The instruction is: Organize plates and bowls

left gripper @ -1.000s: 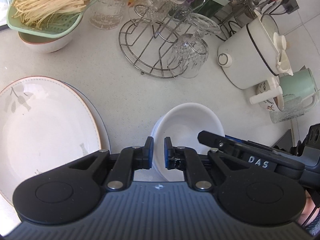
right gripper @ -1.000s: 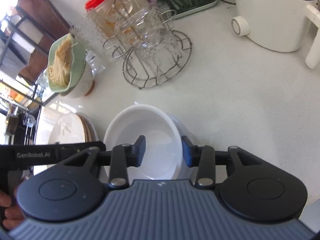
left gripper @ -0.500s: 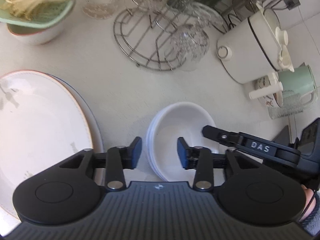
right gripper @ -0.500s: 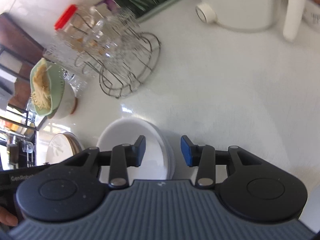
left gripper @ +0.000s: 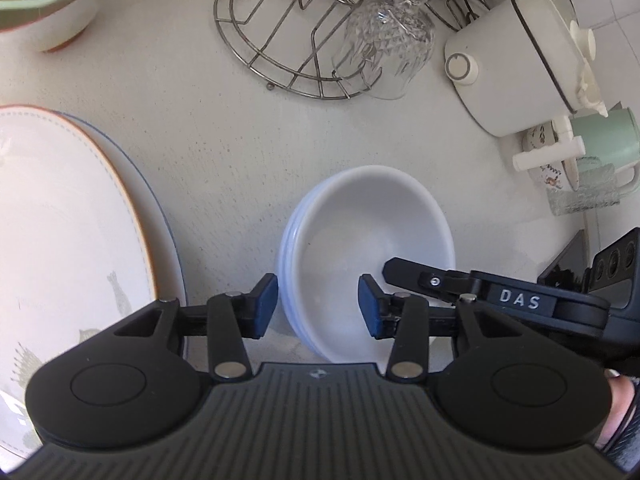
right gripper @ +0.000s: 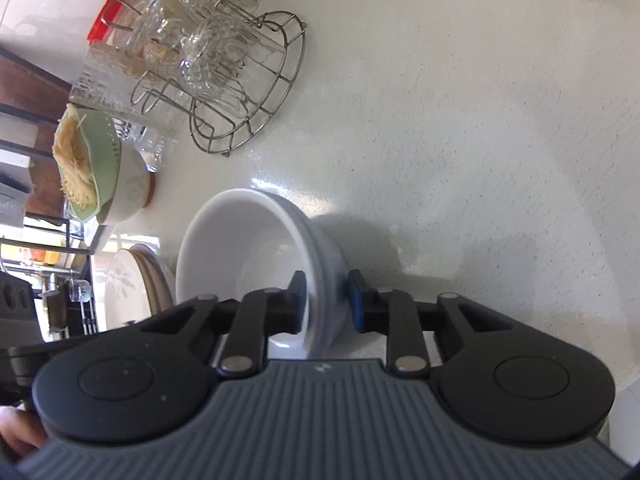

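A stack of white bowls (left gripper: 360,240) sits on the white counter; it also shows in the right wrist view (right gripper: 248,256). My left gripper (left gripper: 317,310) is open and straddles the stack's near-left rim without gripping it. My right gripper (right gripper: 325,304) is open, with one finger inside the top bowl and one outside its right wall. A stack of large decorated plates (left gripper: 60,240) lies left of the bowls and shows small in the right wrist view (right gripper: 128,284).
A wire glass rack (left gripper: 304,40) with upturned glasses stands behind the bowls. A white pot (left gripper: 516,64), a green mug (left gripper: 604,144), and a green colander of noodles (right gripper: 84,168) on a bowl ring the counter.
My left gripper has opened and let go of the bowl's rim. My right gripper has swung around so that its fingers now straddle the bowl stack's right wall.
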### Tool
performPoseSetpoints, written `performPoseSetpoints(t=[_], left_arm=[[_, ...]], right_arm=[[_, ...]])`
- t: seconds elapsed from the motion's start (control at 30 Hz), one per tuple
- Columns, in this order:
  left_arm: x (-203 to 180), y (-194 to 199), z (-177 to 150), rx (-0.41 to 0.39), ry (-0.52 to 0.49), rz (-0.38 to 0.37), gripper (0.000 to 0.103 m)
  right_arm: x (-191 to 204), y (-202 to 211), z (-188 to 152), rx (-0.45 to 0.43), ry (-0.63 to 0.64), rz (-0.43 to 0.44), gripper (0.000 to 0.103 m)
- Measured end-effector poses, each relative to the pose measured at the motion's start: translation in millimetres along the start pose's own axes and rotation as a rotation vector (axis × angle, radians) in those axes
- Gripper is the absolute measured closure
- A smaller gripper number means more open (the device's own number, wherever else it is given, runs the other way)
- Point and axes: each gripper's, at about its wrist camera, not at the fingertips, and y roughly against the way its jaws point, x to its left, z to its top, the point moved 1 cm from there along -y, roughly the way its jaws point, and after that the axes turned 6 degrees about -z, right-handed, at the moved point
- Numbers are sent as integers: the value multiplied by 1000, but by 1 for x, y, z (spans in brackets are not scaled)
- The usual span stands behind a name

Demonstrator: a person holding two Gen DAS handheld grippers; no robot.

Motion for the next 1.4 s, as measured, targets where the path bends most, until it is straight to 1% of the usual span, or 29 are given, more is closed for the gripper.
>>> performPoseSetpoints(t=[0.2, 0.3, 0.47, 0.6, 0.7, 0.73, 0.8, 0.9, 1.0, 1.1, 1.4], left_arm=[[-2, -5, 1, 11, -11, -14, 54], [-4, -9, 2, 26, -22, -11, 54], [-16, -15, 2, 49, -86, 11, 54], [-15, -22, 3, 64, -79, 1, 55], [-9, -26, 4, 70, -46, -19, 57], [-8, -27, 3, 69, -38, -26, 59], [-6, -26, 3, 65, -34, -20, 68], [-3, -23, 3, 45, -21, -22, 71], [-4, -18, 5, 10, -40, -10, 74], [-4, -14, 6, -1, -44, 4, 75], [-6, -2, 4, -15, -50, -13, 75]], right_arm=[[-8, 4, -1, -9, -19, 9, 80], [-10, 8, -2, -23, -14, 5, 86], [-14, 14, -5, -50, -9, -11, 86], [-20, 16, -5, -56, -30, -11, 86], [-21, 16, -6, -55, -34, -9, 86], [-21, 16, -6, -53, -35, -8, 86], [-21, 15, -7, -51, -36, -8, 86], [-20, 15, -7, -51, -38, -6, 86], [-18, 16, -8, -56, -35, 3, 86], [-17, 19, -8, -71, -33, 6, 86], [-10, 27, -9, -95, -9, 8, 86]])
